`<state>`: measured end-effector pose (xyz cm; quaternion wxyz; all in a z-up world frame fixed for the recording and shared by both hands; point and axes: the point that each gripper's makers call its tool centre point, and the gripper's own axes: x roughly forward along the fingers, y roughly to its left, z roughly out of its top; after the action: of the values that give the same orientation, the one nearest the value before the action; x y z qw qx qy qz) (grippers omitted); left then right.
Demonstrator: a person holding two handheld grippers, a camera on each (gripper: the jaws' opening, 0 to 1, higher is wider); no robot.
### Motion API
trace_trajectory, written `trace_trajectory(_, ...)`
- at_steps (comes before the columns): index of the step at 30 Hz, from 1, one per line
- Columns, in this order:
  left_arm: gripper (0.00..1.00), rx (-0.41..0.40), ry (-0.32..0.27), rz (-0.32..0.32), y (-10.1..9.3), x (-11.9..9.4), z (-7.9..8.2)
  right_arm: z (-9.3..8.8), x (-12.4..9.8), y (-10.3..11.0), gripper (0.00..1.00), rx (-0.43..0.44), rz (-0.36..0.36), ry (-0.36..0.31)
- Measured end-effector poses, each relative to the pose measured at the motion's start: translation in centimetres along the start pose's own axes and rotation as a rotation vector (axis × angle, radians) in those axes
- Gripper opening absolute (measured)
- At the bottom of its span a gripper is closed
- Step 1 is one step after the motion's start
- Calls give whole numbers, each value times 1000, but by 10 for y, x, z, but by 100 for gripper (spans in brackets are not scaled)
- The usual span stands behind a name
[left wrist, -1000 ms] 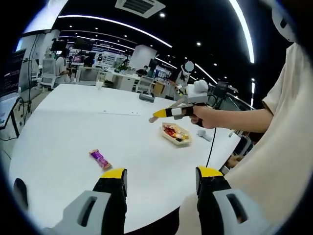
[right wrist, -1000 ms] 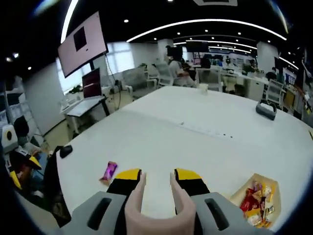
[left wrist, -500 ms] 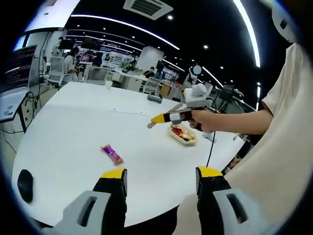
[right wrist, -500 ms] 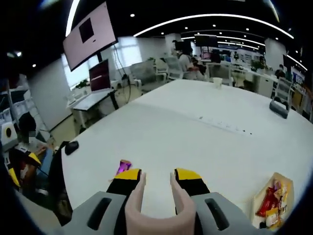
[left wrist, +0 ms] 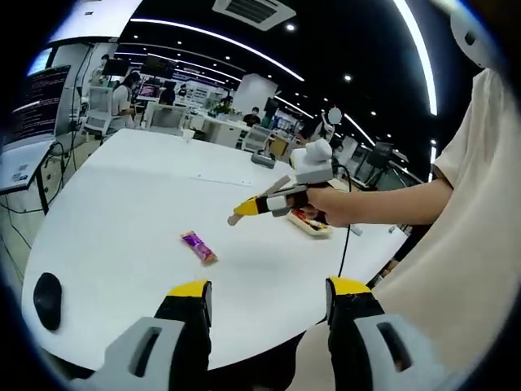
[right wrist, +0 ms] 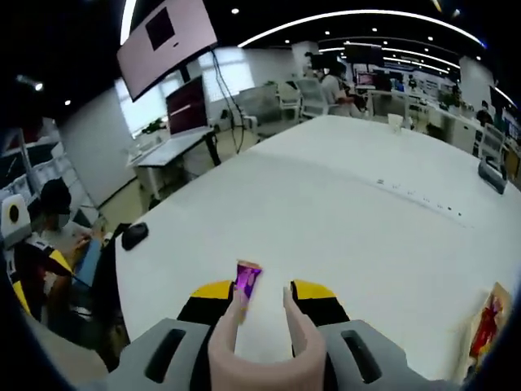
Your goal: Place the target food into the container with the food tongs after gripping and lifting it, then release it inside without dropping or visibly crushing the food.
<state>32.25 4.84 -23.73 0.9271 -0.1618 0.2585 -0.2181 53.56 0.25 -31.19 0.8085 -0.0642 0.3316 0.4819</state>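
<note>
Just beyond right jaws, purple snack bar (right wrist: 247, 278)

The left tongs (left wrist: 267, 295) have grey moulded jaws capped in yellow over black. The right tongs (right wrist: 262, 295) match, with pale pinkish tong blades fitted inside the jaws. The person wears a cream short-sleeved shirt (left wrist: 480, 236), and a thin dark cable (left wrist: 345, 248) hangs below the hand (left wrist: 342, 205).

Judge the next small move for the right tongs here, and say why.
Probably lower the right tongs straight down around the purple snack packet. The packet lies flat on the white table, just ahead of the open tips, while the tray of snacks sits off to the side, so gripping comes first.
</note>
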Motion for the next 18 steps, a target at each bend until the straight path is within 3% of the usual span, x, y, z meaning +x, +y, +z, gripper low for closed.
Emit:
trace_trajectory(9, 56, -15, -13, 29, 18, -15, -2, -6, 27, 20, 26, -23, 29, 44)
trace_trajectory(18, 56, -54, -43, 115, 38, -45, -8, -10, 54, 32, 26, -44, 34, 83)
